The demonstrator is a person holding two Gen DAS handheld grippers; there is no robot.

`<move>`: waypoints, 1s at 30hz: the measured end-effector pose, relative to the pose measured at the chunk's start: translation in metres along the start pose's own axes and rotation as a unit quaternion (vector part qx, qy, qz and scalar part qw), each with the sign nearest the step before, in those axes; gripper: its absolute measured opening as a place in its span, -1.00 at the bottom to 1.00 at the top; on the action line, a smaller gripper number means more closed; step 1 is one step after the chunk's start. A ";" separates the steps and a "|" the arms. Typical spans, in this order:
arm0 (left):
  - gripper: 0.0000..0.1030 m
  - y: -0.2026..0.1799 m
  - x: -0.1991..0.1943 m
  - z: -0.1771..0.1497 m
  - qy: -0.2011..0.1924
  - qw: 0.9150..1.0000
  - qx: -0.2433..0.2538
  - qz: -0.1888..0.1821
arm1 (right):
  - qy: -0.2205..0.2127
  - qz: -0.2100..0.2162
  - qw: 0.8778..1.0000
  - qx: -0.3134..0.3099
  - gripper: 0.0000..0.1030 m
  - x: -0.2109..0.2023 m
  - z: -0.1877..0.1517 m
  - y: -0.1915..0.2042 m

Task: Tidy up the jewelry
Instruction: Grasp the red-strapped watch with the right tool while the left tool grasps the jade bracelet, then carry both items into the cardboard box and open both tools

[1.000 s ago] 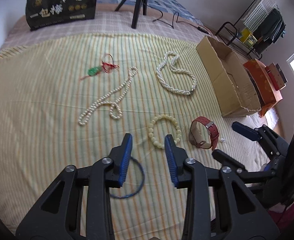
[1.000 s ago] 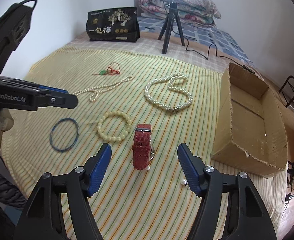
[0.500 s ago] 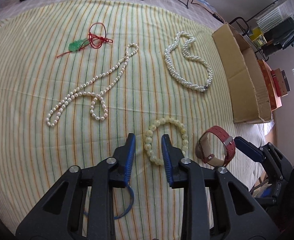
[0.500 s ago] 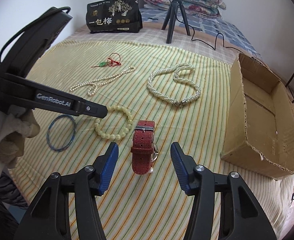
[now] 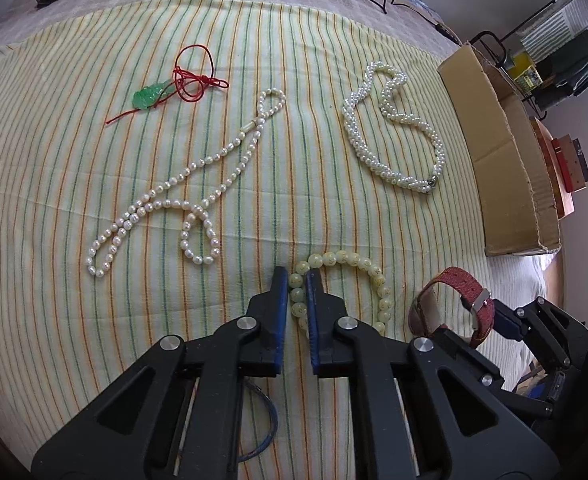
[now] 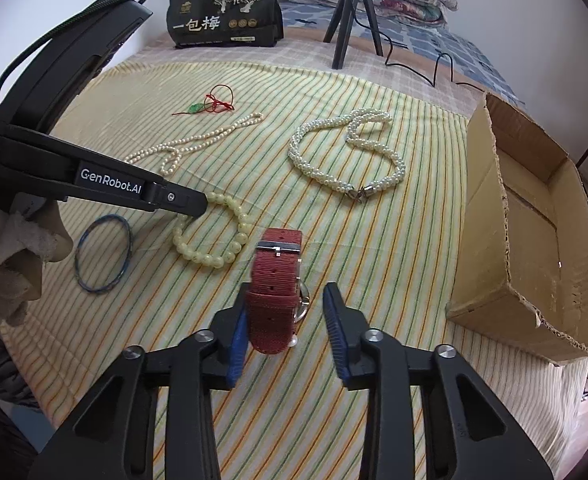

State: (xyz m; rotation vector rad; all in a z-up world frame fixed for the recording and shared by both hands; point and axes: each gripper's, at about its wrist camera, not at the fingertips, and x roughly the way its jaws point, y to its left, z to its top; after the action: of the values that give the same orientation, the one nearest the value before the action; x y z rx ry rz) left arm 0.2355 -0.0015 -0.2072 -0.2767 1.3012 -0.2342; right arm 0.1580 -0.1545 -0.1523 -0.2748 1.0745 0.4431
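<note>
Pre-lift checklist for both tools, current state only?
1. Left tool closed on the yellow bead bracelet: ok, beads pinched between the pads.
2. Right tool closed on the red watch: not ok, jaws open, only straddling the strap.
3. Bracelet apart from the watch: ok, gap visible between them.
4. Cardboard box open for drop-off: ok, open side faces up.
5. Blue bangle free of the left tool: ok, lies apart on the striped cloth.
</note>
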 end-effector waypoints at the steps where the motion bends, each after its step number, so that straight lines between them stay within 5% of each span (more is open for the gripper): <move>1: -0.89 -0.001 -0.001 0.000 -0.005 1.000 0.002 0.001 | 0.000 0.005 1.000 0.002 -0.60 0.000 0.001 0.000; 30: -0.90 -0.037 -0.085 0.008 -0.117 0.992 0.015 -0.047 | -0.093 -0.004 0.995 0.027 -0.70 -0.063 0.017 -0.029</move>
State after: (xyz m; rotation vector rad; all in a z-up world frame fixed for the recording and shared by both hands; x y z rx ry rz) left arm 0.2212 -0.0084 -0.1157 -0.3310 1.0524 -0.2918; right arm 0.1594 -0.1860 -0.0888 -0.1857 0.9007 0.4223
